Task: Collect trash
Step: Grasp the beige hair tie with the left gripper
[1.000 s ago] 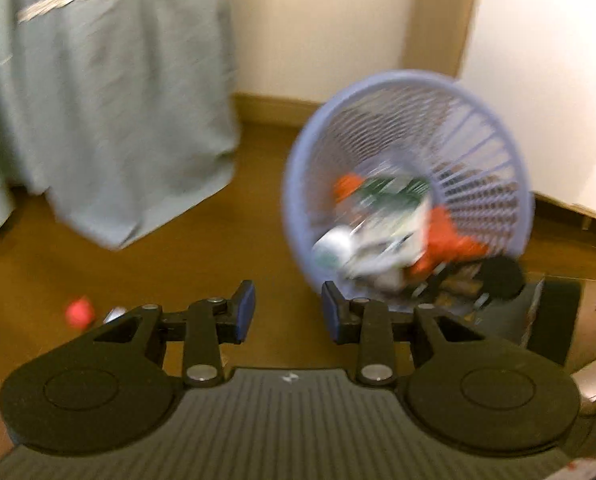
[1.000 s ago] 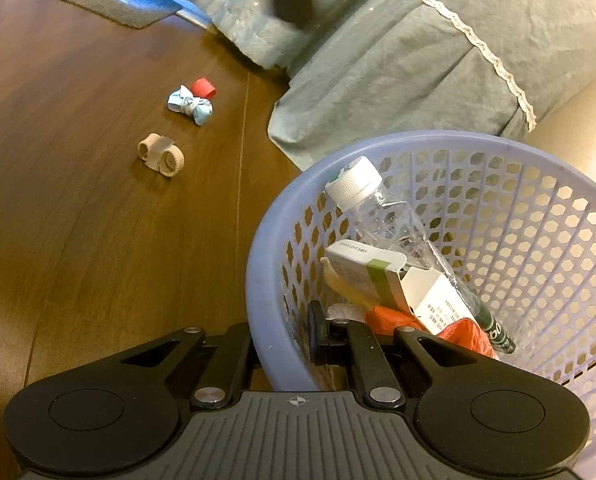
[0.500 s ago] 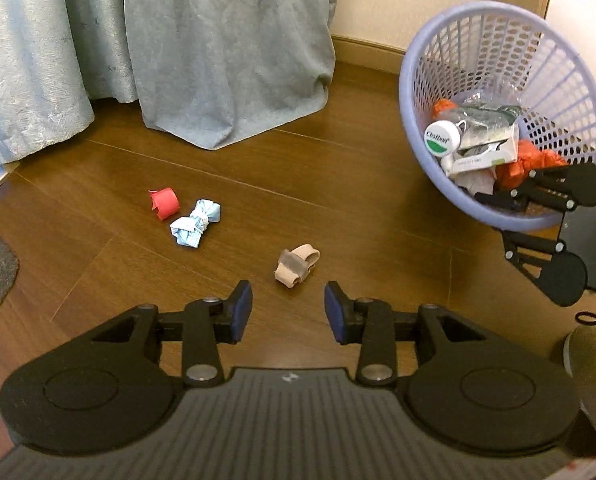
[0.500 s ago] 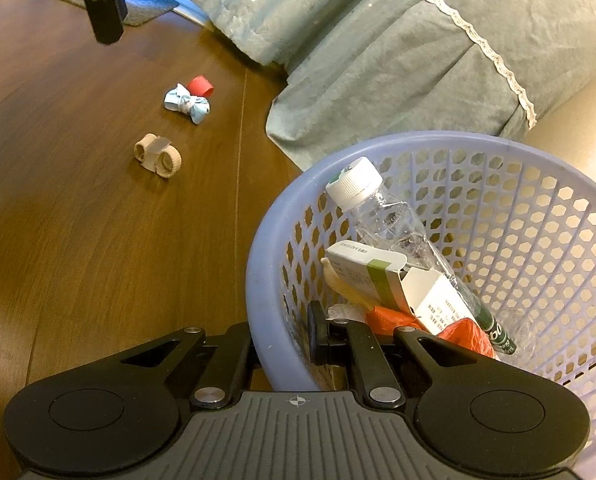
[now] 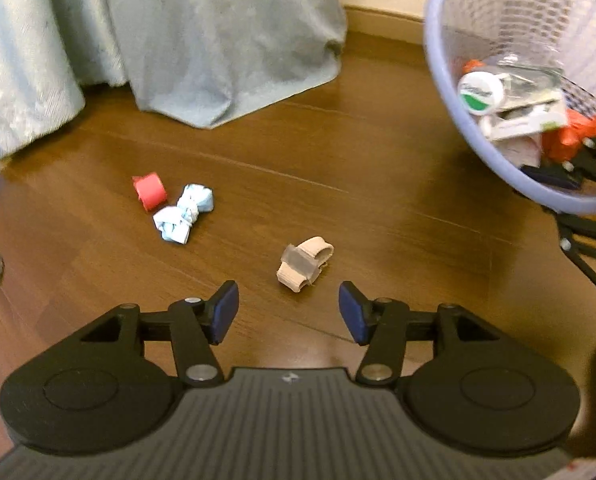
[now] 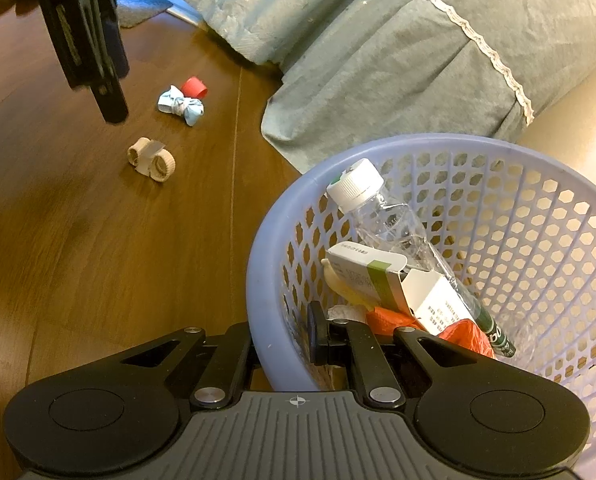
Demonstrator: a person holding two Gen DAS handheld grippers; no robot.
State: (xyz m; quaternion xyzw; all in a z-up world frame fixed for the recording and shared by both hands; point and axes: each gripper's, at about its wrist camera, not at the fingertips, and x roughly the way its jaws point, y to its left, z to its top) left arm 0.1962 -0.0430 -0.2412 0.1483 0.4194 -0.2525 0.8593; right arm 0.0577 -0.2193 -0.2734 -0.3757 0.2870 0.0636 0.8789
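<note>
Collecting is partly complete: the lavender basket (image 6: 477,148) already contains a clear bottle (image 6: 381,216), a white carton (image 6: 401,288) and orange wrapping (image 6: 463,332). Three items remain on the wooden floor (image 5: 377,208): a beige tape roll (image 5: 303,262), a crumpled blue paper (image 5: 184,218) farther off to the left, and a red cap (image 5: 150,191) touching it on its far left side.

My left jaws (image 5: 288,314) are spread partway and have just been opening. They hold nothing and touch nothing; the beige tape roll lies just beyond the blue pads (image 5: 226,310), roughly centred on the gap. In my judgement this roll is the next item to pick up.

My right jaws (image 6: 286,336) are pressed together on the near rim of the lavender basket, one finger outside the wall and one inside, so the basket is held tilted toward the remaining litter
</note>
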